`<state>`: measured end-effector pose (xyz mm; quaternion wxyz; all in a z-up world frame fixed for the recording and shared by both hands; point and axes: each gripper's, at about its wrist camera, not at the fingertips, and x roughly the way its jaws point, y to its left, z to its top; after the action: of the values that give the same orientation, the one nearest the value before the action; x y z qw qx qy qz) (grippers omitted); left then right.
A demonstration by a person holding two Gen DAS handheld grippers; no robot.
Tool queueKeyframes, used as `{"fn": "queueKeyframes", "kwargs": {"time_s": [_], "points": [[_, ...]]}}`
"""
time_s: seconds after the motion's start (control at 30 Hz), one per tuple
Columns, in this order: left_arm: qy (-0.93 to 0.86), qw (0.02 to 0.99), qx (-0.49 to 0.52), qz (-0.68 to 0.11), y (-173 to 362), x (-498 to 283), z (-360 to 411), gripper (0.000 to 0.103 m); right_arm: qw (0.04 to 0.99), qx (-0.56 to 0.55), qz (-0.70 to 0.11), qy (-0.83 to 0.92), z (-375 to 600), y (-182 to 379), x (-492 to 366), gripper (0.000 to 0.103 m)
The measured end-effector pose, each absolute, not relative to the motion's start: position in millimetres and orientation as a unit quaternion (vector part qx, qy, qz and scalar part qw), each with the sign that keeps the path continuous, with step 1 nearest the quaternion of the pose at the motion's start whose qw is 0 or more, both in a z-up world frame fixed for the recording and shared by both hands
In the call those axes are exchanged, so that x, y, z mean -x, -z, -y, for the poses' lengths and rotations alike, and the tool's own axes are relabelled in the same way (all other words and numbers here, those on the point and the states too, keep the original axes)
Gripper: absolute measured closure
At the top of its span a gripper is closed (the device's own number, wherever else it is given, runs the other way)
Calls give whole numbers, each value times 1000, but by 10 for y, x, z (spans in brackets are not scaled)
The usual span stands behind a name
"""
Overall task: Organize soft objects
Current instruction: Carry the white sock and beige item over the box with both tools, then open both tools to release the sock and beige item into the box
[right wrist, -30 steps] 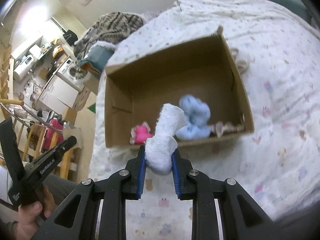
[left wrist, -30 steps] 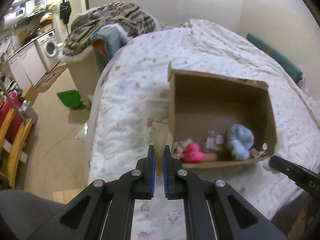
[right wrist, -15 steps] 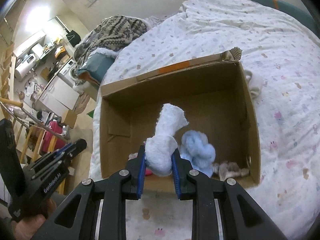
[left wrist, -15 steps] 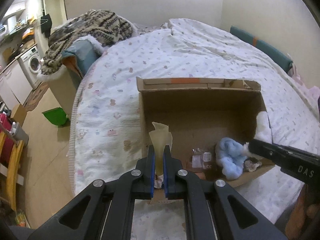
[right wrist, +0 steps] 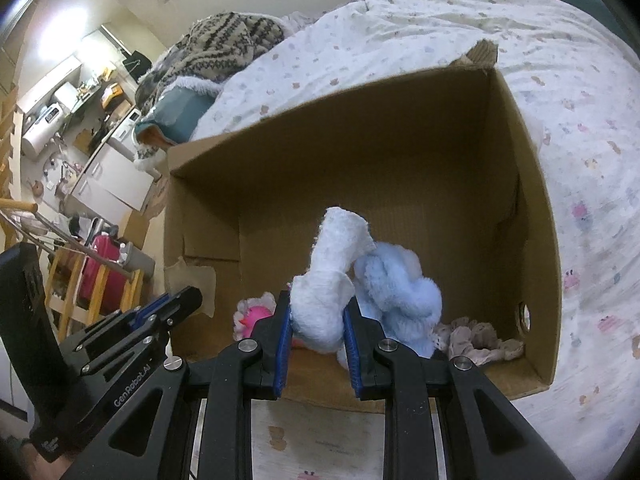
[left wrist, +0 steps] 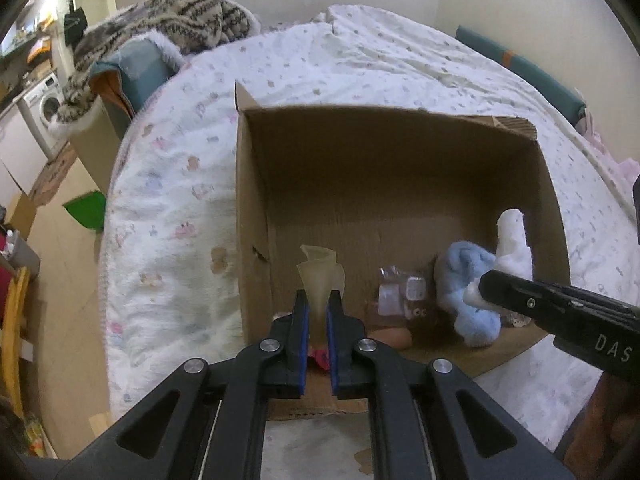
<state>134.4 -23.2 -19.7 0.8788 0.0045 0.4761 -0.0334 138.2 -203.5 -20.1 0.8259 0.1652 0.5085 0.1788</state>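
Note:
An open cardboard box (left wrist: pixel 256 200) (right wrist: pixel 532 208) stands on the bed. My left gripper (left wrist: pixel 317 308) is shut on a thin beige soft piece (left wrist: pixel 320 276) over the box's near left corner. My right gripper (right wrist: pixel 316 316) is shut on a white fluffy piece (right wrist: pixel 332 272) over the box's near edge; it also shows in the left wrist view (left wrist: pixel 514 244). Inside lie a light blue plush (right wrist: pixel 400 280) (left wrist: pixel 466 280), a pink toy (right wrist: pixel 254 316), a grey-beige scrunched cloth (right wrist: pixel 476 338) and a small clear packet (left wrist: pixel 400 292).
The bed has a white patterned cover (left wrist: pixel 172 216). A striped knit blanket (left wrist: pixel 176 12) lies on a teal cushion at the bed's far left. Left of the bed are floor, a green bin (left wrist: pixel 86 210), a washing machine (left wrist: pixel 44 106) and a wooden chair (right wrist: pixel 72 280).
Both grippers have moved forward over the box with their pieces held. The box now fills more of each view.

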Motion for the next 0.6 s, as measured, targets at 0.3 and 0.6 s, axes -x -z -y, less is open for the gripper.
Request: {"fn": "queueKeyframes", "kwargs": {"time_s": [0.3, 0.6], "points": [[33, 879, -1, -475, 237, -1344, 217, 93, 817, -171, -522, -173, 2005, 318, -1492, 77], [27, 879, -1, -475, 239, -1325, 223, 86, 814, -177, -527, -169, 2014, 343, -1533, 77]]}}
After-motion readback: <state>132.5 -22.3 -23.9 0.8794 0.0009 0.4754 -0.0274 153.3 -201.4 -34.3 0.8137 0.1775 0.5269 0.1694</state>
